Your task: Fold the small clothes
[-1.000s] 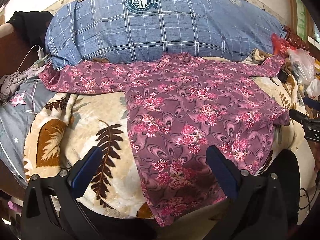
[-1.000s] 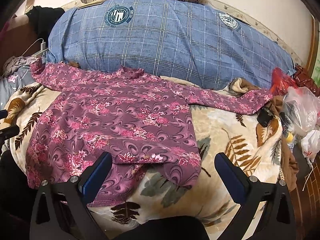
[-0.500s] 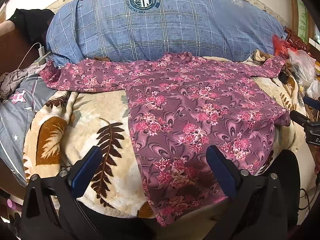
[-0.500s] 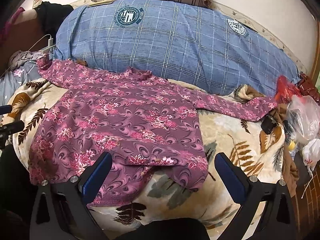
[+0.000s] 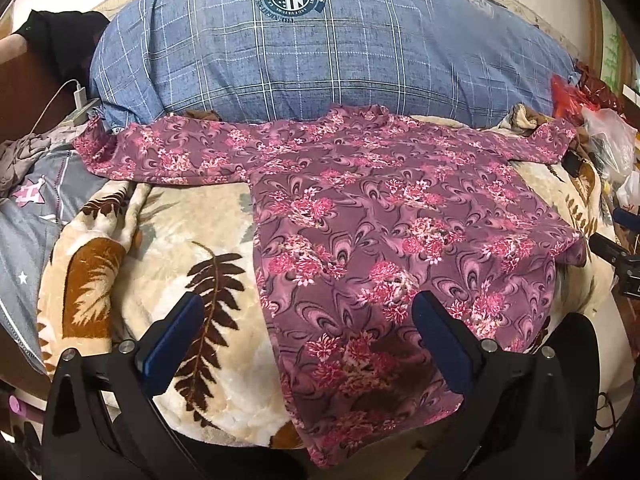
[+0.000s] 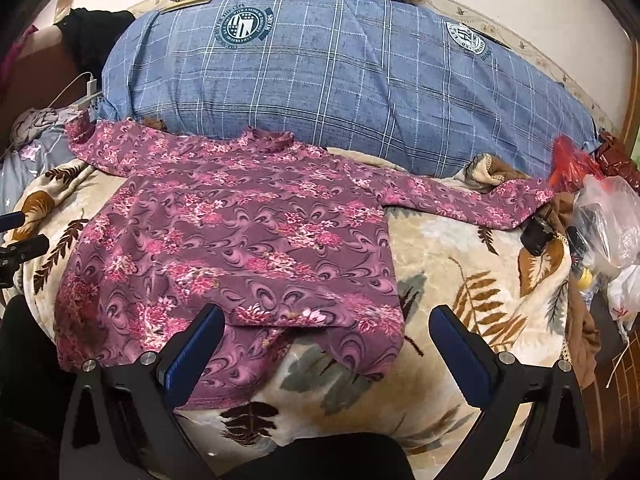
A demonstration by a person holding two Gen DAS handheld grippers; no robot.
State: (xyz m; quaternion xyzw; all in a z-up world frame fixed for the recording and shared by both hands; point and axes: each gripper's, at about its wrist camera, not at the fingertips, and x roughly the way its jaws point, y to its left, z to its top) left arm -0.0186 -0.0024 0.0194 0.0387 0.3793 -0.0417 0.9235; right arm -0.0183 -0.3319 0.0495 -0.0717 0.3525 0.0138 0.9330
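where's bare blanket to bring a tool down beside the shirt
Two free patches of leaf blanket: one under the shirt's left sleeve, beside the grey bedding; one under the right sleeve, up to the clutter. The far right is crowded with plastic bags.

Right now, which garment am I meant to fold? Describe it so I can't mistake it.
Find the big blue plaid pillow at the head of the bed. Just below it, on the cream leaf-print blanket, a long-sleeved shirt lies flat with sleeves spread. It alone is maroon with pink flowers.
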